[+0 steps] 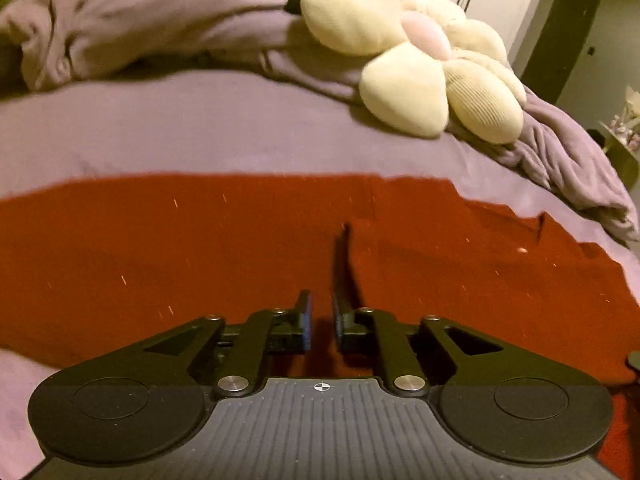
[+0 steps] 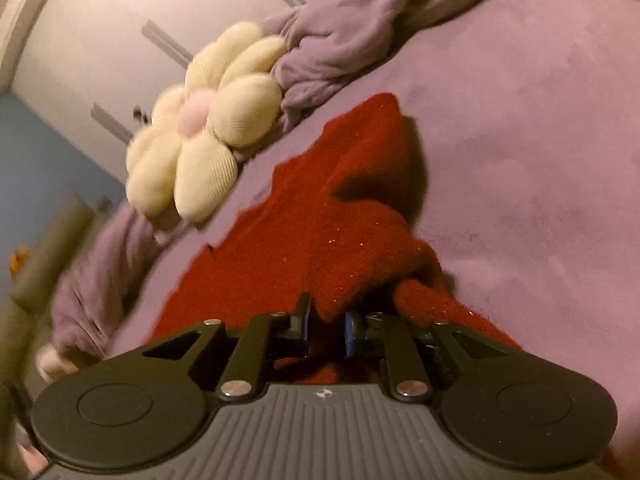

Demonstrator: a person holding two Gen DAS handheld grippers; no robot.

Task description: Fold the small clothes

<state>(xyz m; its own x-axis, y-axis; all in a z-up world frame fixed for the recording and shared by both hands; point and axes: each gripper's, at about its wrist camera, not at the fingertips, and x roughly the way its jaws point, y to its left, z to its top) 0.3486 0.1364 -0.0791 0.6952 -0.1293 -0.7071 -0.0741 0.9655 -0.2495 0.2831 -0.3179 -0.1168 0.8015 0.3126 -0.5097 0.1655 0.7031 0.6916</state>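
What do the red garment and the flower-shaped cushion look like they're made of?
The red garment looks like a fuzzy knit, perhaps wool or acrylic: matte, napped surface with tiny glinting flecks, maybe metallic thread. The cream flower-shaped cushion looks like soft ribbed plush, corduroy-like, given the fine parallel ridges on its petals, with a smoother pale pink centre.

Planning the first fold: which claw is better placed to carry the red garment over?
Right. The right claw already pinches bunched red garment; the left claw rests on flat cloth.
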